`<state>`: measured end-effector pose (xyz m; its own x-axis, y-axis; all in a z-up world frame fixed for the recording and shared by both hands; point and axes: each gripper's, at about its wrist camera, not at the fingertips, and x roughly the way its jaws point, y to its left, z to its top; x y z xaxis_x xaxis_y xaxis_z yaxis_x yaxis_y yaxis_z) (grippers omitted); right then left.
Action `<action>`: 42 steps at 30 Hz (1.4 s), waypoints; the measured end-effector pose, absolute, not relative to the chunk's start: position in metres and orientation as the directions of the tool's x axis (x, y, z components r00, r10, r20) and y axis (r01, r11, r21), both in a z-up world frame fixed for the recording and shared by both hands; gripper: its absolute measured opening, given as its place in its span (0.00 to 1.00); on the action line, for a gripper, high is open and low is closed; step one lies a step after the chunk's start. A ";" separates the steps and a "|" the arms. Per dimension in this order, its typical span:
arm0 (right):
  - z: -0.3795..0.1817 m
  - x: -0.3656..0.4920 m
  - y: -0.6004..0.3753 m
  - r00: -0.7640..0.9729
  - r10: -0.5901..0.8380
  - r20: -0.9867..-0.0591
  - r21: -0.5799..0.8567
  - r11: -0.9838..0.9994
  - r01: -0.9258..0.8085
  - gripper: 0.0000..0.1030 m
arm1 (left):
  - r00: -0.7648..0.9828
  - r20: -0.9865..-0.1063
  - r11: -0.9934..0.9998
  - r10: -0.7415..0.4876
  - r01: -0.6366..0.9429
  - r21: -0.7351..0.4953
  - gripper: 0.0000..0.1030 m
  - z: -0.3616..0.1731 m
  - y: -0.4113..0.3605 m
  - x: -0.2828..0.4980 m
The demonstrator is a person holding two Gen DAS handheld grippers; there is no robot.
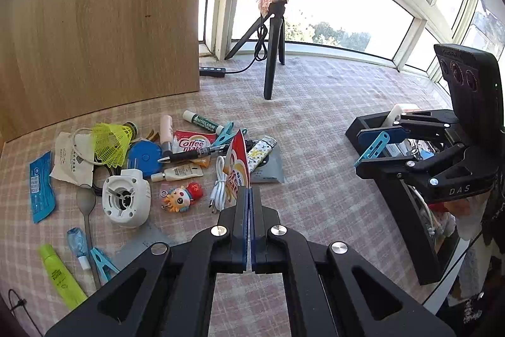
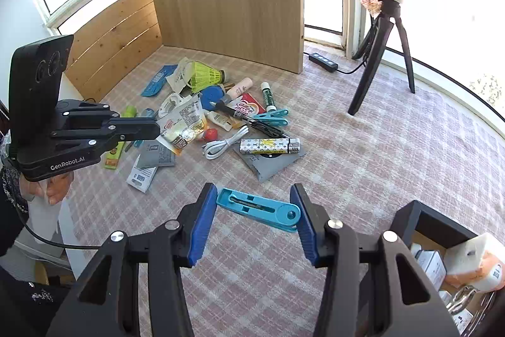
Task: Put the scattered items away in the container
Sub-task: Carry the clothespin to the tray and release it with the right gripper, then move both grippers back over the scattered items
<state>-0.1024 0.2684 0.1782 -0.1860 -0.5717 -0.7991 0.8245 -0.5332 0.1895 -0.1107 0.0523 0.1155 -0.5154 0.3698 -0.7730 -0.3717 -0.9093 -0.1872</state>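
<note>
My left gripper (image 1: 249, 190) is shut on a red and white snack sachet (image 1: 237, 161), held upright above the checked tablecloth; it also shows in the right wrist view (image 2: 183, 127). My right gripper (image 2: 254, 195) holds a blue clothes peg (image 2: 262, 208) crosswise between its blue pads, jaws fairly wide; the peg (image 1: 371, 149) also shows in the left wrist view, above the black container (image 1: 401, 191). The container's corner (image 2: 416, 218) holds several items. Scattered items include a yellow shuttlecock (image 1: 110, 141), a white fan (image 1: 126, 199), a lighter (image 2: 271, 146) and a white cable (image 2: 224, 142).
A wooden board (image 1: 101, 21) stands behind the pile. A ring light on a black tripod (image 1: 274, 52) stands at the back with a cable switch (image 1: 212, 70). Windows run along the far side. A spoon (image 1: 88, 220) and green tube (image 1: 61, 280) lie at the near left.
</note>
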 end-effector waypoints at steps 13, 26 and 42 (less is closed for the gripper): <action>0.203 -0.136 0.474 -0.466 -0.342 -0.816 0.140 -0.899 0.415 0.46 | -0.398 -0.712 -0.742 0.578 -0.620 -0.256 0.00 0.151 0.206 -0.095; 0.213 -0.144 0.580 -0.561 -0.223 -0.798 0.116 -0.969 0.220 0.64 | -0.292 -0.679 -0.610 0.673 -0.739 -0.287 0.53 0.167 0.343 -0.071; 0.218 -0.139 0.517 -0.538 -0.338 -0.772 0.136 -0.915 0.379 0.64 | -0.387 -0.734 -0.757 0.558 -0.599 -0.260 0.48 0.143 0.263 -0.091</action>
<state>-0.1388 0.5168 0.2175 -0.5381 -0.3376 -0.7723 0.3789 -0.9154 0.1361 -0.0911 0.2633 0.1427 -0.3872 0.5580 -0.7339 -0.5991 -0.7574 -0.2597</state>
